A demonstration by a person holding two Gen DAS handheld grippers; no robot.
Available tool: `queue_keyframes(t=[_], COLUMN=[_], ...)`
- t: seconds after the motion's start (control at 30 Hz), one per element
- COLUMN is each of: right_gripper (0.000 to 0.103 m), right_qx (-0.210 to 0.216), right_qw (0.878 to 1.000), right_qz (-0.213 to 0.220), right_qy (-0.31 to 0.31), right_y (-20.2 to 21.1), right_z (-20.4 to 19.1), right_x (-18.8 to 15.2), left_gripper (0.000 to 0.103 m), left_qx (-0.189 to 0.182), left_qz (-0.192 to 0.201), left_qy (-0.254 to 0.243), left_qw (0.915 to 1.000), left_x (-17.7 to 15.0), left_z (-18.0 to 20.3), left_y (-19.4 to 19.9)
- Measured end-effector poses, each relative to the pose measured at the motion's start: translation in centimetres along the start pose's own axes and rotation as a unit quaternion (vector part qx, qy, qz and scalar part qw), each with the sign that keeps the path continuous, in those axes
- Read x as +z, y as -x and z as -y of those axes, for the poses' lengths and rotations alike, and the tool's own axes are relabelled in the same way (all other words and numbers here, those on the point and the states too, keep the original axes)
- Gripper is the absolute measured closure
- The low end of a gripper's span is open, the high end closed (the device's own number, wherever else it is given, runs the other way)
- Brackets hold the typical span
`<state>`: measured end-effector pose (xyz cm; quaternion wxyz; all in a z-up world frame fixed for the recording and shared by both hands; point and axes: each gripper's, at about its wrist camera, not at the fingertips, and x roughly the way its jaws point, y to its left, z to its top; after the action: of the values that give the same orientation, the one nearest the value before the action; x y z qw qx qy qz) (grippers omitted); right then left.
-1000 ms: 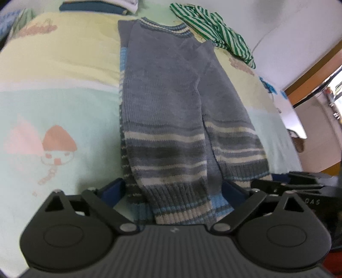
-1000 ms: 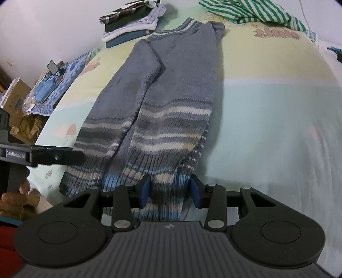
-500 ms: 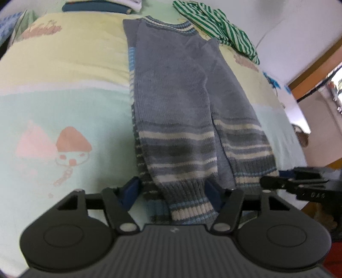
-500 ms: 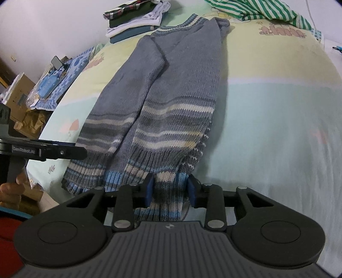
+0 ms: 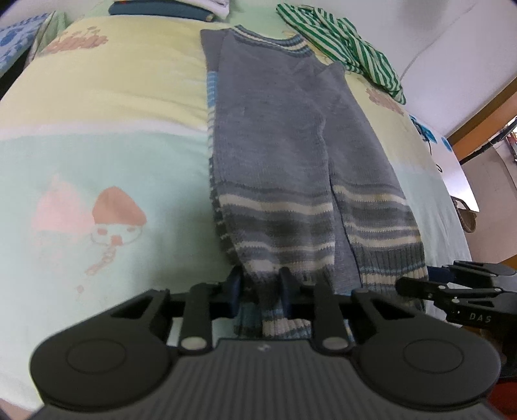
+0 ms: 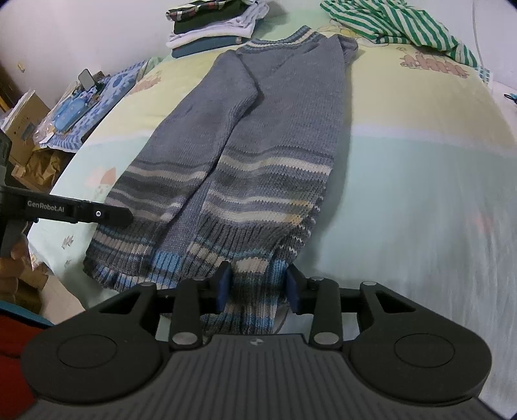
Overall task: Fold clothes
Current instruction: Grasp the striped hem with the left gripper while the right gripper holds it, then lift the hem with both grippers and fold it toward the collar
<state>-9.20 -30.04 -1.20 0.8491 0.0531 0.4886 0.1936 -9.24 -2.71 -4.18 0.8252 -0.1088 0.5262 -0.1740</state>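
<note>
A grey knitted sweater [image 5: 274, 135] with cream and blue stripes lies lengthwise on the bed, both sleeves folded in over its body, collar at the far end. My left gripper [image 5: 258, 284] is shut on the left part of its ribbed hem. In the right wrist view the same sweater [image 6: 268, 129] stretches away, and my right gripper [image 6: 258, 284] is shut on the right part of the hem. The right gripper [image 5: 458, 290] also shows at the lower right of the left wrist view. The left gripper's side [image 6: 71, 210] shows at the left of the right wrist view, with a hand below it.
The bed sheet [image 6: 420, 161] is yellow and pale green with cartoon prints. A green-and-white striped garment [image 6: 397, 22] lies crumpled at the far right corner. A pile of folded clothes [image 6: 210, 29] sits at the far left. Boxes and bags [image 6: 29, 129] stand beside the bed's left edge.
My left gripper's fingers have closed from wide open onto the sweater's hem and shifted slightly left. The right gripper has kept its hold on the hem.
</note>
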Motion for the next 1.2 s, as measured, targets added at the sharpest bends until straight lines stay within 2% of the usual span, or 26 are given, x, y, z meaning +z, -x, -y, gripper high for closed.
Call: queue_keyframes(t=[0.17,0.3,0.33,0.37,0.47,0.6,0.8,1.0,1.2], right_gripper=[0.058,0.057,0.057,0.057,0.058,0.075,0.08,0.08,0.08], right_qx=[-0.001,0.004,0.006,0.01,0.021,0.034,0.068,0.068,0.068], right_qw=[1.0,1.0,1.0,0.999,0.998,0.994,0.984,0.982,0.98], right_qz=[0.002,0.001,0.001,0.0,-0.004,-0.013,-0.009,0.013,0.035], right_qy=[0.003,-0.015,-0.025,-0.036,-0.067,-0.101,-0.166,-0.175,-0.184], right_y=[0.0,0.0,0.1,0.1,0.2,0.2,0.9,1.7,2.5], right_z=[-0.2,-0.2,0.0,0.2,0.9,1.6,2.5,1.9,1.3], right_x=[-0.1,0.0,0.0,0.0,0.1,0.3,0.6,1.1,1.7], left_gripper=[0.078,0.065,0.058,0.057,0.064,0.087,0.093,0.093,0.094], left_qx=[-0.009,-0.016,-0.023,-0.03,-0.033,-0.02,-0.03,-0.059,-0.078], left_qz=[-0.004,-0.014,-0.019,-0.022,-0.028,-0.033,-0.041,-0.022,-0.016], left_qy=[-0.003,-0.013,-0.012,-0.01,-0.012,-0.031,-0.038,-0.06,-0.017], left_qw=[0.9999,0.9997,0.9995,0.9993,0.999,0.9988,0.998,0.9962,0.9967], left_x=[0.1,0.2,0.2,0.2,0.4,0.5,1.4,2.7,3.9], left_z=[-0.2,-0.2,-0.4,-0.6,-0.6,-0.1,-0.2,-0.3,-1.3], left_y=[-0.1,0.0,0.0,0.0,0.0,0.0,0.4,1.6,2.5])
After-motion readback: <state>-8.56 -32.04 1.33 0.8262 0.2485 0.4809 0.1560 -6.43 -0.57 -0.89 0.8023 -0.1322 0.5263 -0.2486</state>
